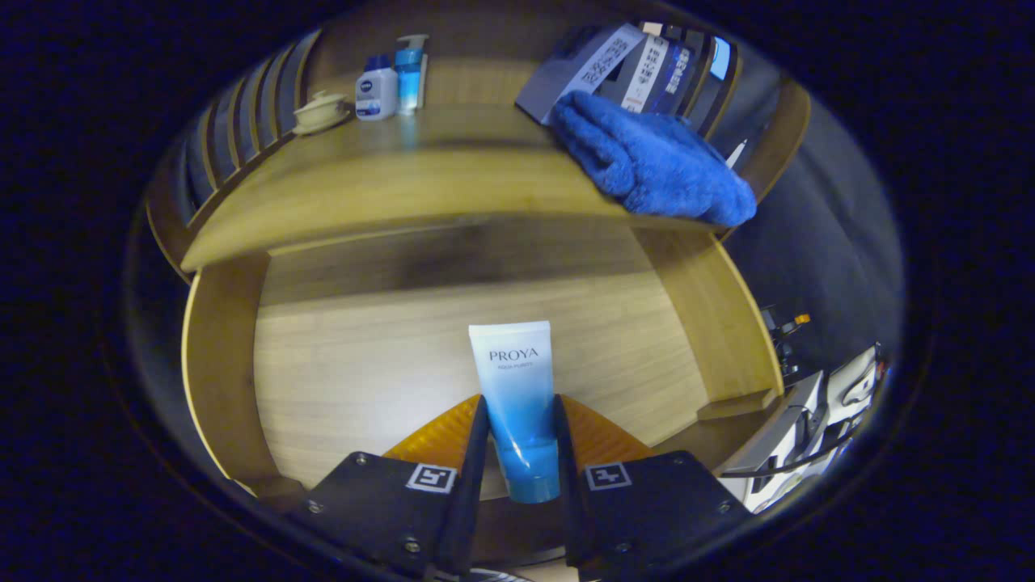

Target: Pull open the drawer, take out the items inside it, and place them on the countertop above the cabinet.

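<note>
Between my claw's [518,440] two fingers sits the tube [517,404], and both fingers press against its lower, darker end near the cap, so I have it clamped. Its flat crimped end points away from the claw, out over the open drawer [340,364], whose wooden floor spreads beyond and below the fingers.

I judge the tube light, soft-walled and a little slick; squeezed mid-body it would likely give and slide. The stiffer shoulder by the cap looks the better hold, and that is roughly where the fingers sit.

Beyond and above the tube runs the surface [388,182] on top of the cabinet, where it has to go. Lying there to the right of the claw's line is a blue towel [651,166] overhanging the front edge, with boxes [614,65] behind it. Far off to the left stand two bottles [392,81] and a small lidded cup [319,111]. Bare wood straight ahead looks the safest landing spot.
</note>
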{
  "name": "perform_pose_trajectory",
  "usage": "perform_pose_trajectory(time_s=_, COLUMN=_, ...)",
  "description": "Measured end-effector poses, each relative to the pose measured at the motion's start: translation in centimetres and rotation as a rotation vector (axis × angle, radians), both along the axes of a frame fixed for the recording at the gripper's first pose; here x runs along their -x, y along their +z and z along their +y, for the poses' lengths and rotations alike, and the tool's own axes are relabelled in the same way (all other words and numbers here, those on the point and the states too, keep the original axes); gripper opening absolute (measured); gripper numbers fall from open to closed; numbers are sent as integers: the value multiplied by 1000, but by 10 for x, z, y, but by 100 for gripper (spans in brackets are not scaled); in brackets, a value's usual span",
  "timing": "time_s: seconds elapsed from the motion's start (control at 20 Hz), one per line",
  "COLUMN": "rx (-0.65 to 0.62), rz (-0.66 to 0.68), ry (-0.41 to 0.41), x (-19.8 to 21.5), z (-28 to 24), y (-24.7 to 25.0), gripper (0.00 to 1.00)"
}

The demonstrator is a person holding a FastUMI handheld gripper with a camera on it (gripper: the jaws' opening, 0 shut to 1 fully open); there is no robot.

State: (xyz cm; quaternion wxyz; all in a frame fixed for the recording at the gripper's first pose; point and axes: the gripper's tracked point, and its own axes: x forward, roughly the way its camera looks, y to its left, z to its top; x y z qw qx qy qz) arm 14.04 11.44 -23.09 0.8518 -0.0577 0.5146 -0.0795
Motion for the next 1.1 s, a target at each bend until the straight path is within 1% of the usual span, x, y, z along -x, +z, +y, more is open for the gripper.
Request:
perform_pose_trajectory(time_s=0.15, rx=23, rz=-64, ry=5, x=-17, z=2, y=26, gripper=43)
perform_pose_trajectory(time_s=0.25, rx=10, rz=-114, ry=17, x=-34, z=9, y=43, gripper=43)
perform_pose_trajectory(time_s=0.35, rx=10, rz=-155, ry=39, x=-55, z=15, y=58, gripper=43)
perform_pose_trajectory(time_s=0.5, rx=-12, rz=-215, ry=44, x=-96, z=24, y=71, gripper=43)
perform_pose_trajectory(time_s=0.55, rx=-36, rz=-230, ry=47, x=-113, z=29, y=72, gripper=43)
perform_pose_trajectory(time_s=0.75, rx=-104, rz=-252, ry=55, x=-155, z=41, y=62, gripper=43)
perform_pose_trajectory(time_s=0.95, rx=-149, rz=-210, ry=68, x=-177, z=48, y=38, gripper=43)
perform_pose_trajectory(time_s=1.1, rx=-177, rz=-209, ry=79, x=-187, z=55, y=28, gripper=43)
